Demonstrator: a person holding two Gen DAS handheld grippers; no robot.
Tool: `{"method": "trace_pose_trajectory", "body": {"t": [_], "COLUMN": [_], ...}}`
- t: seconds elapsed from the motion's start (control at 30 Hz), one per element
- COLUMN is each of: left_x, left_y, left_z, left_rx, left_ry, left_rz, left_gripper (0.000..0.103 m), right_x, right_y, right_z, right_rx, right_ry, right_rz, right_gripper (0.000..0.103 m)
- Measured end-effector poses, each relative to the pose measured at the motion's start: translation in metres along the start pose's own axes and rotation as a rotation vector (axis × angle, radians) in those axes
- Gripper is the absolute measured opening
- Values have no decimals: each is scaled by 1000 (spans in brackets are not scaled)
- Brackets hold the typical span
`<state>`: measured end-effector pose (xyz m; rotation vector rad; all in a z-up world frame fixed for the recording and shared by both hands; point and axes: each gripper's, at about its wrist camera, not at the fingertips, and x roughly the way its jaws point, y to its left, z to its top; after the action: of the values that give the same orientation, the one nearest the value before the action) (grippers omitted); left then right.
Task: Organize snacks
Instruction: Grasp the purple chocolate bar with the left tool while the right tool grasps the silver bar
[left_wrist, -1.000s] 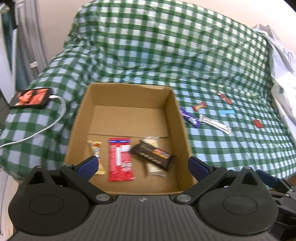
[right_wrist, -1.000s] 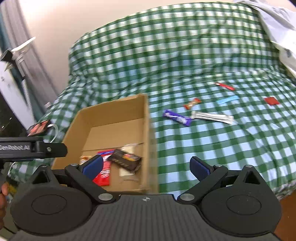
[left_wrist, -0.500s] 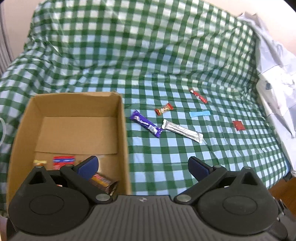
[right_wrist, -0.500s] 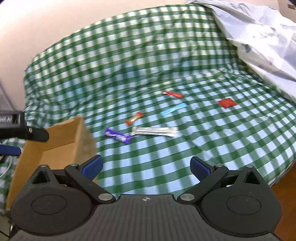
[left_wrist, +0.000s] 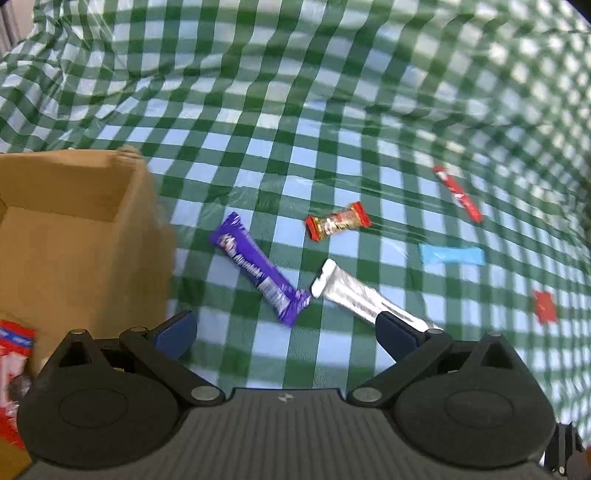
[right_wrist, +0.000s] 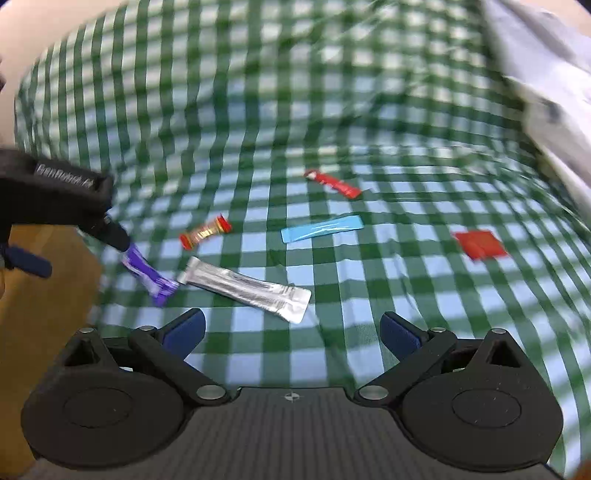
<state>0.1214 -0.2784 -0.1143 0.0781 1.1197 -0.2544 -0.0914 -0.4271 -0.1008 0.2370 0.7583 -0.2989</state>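
Observation:
Loose snacks lie on the green checked cover: a purple bar (left_wrist: 258, 269), a silver bar (left_wrist: 365, 299), a red-gold candy (left_wrist: 337, 221), a thin red stick (left_wrist: 458, 194), a blue strip (left_wrist: 451, 254) and a small red packet (left_wrist: 545, 306). The cardboard box (left_wrist: 74, 229) stands at the left, with a red wrapper (left_wrist: 13, 343) showing inside. My left gripper (left_wrist: 286, 328) is open just short of the purple and silver bars. My right gripper (right_wrist: 291, 330) is open, with the silver bar (right_wrist: 247, 290) just ahead of it. From the right wrist, the left gripper (right_wrist: 27, 243) hangs over the purple bar (right_wrist: 147, 275).
A pale grey cloth (right_wrist: 546, 74) is heaped at the far right of the bed. The checked cover (left_wrist: 295, 92) rises in folds behind the snacks. The box wall (right_wrist: 44, 295) fills the left edge in the right wrist view.
Both grippers have swung right, away from the box, and moved closer to the loose snacks. The box has slid to the left edge of both views. Both stay open.

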Motion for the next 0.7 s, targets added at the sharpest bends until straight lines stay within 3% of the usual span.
{"method": "trace_pose_trajectory", "body": {"t": [0.17,0.3,0.4,0.5,0.53,0.57,0.6,0.63,0.67,0.7], "left_x": [59,99,113,115,113,108,104,101,99,97], "left_y": [-8,13,30,27,28,28,26,27,29,32], "left_z": [16,25,30,30,29,28,28,28,29,29], "left_rx": [-40,-90,-154,-148,-142,-133,-112,-96,-96,-108], "left_ry": [48,103,130,117,97,68,54,54,64,93], "left_rz": [48,91,40,51,50,69,93,79,51,27], "left_gripper": [103,102,103,102,91,80,58,29,18,18], "right_x": [76,125,149,161,161,159,156,151,147,144], "right_y": [-2,11,22,26,26,26,26,28,29,29], "right_z": [14,18,19,21,21,19,19,17,15,14], "right_rx": [-127,-225,-268,-267,-271,-274,-283,-296,-305,-311], "right_ry": [65,113,118,84,74,53,36,26,26,30], "right_rz": [51,124,149,178,187,209,229,236,240,234], "right_gripper": [100,101,102,99,94,77,57,46,29,26]}}
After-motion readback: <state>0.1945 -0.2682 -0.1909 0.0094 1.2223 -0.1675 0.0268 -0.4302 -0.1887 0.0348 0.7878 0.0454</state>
